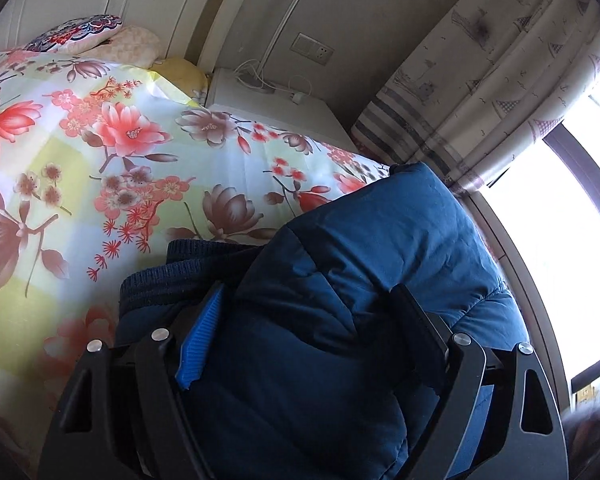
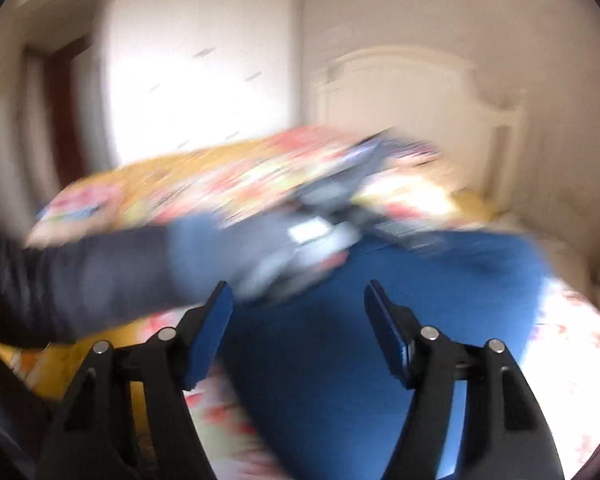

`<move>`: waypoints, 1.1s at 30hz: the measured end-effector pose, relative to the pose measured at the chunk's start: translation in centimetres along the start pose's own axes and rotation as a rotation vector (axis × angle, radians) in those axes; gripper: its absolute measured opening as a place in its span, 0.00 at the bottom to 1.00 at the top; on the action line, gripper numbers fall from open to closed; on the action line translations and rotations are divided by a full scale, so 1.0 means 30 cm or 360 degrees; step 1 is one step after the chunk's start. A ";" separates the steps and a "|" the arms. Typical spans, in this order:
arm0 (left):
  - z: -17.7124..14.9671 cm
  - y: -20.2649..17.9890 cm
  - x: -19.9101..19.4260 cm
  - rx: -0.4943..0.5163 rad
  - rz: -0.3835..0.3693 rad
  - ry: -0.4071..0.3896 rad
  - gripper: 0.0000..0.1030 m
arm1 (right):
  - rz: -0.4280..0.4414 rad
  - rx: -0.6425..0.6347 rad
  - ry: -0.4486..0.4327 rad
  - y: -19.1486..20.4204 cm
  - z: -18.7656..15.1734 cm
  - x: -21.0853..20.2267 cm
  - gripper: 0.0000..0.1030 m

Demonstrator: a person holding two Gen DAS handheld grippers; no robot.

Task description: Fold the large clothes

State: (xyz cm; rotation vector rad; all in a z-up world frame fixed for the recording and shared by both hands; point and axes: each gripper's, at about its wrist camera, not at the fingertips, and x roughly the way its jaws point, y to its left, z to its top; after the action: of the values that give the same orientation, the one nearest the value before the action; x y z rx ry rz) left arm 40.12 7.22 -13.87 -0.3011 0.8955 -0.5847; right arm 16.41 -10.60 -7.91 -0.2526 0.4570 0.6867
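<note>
The left gripper's fingers [image 1: 210,332] are clamped wide on the blue padded jacket [image 1: 380,248], bunched on the floral bed [image 1: 100,152]. The right gripper [image 2: 298,332] is apart and empty above the jacket. I think the thick fold may slip out and open again.

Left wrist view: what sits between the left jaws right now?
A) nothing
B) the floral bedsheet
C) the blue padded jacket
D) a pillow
C: the blue padded jacket bulges up between the left gripper jaws, above the floral bedsheet.
</note>
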 end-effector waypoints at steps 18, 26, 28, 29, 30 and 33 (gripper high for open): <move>-0.003 -0.056 -0.011 0.0107 0.0246 -0.0030 0.83 | -0.0308 0.0241 0.0732 -0.664 0.086 0.723 0.49; -0.009 -0.070 -0.016 0.0150 0.0335 -0.0049 0.86 | -0.0333 0.0358 0.0402 -0.702 0.247 0.562 0.49; -0.010 -0.070 -0.016 0.0148 0.0338 -0.0049 0.86 | -0.0313 0.0297 0.0507 -0.685 0.234 0.616 0.50; -0.010 -0.070 -0.017 0.0148 0.0337 -0.0050 0.86 | -0.0310 0.0260 0.0590 -0.673 0.210 0.657 0.50; -0.010 -0.068 -0.018 0.0143 0.0339 -0.0053 0.86 | -0.0321 0.0196 0.0745 -0.657 0.153 0.731 0.50; -0.008 -0.066 -0.013 0.0135 0.0359 -0.0046 0.87 | -0.0339 0.0241 0.0779 -0.664 0.071 0.808 0.51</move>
State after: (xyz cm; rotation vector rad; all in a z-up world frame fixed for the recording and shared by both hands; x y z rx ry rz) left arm 39.04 5.85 -12.81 -0.1290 0.8610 -0.4074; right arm 46.71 -11.39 -16.29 -0.3215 0.9318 0.3738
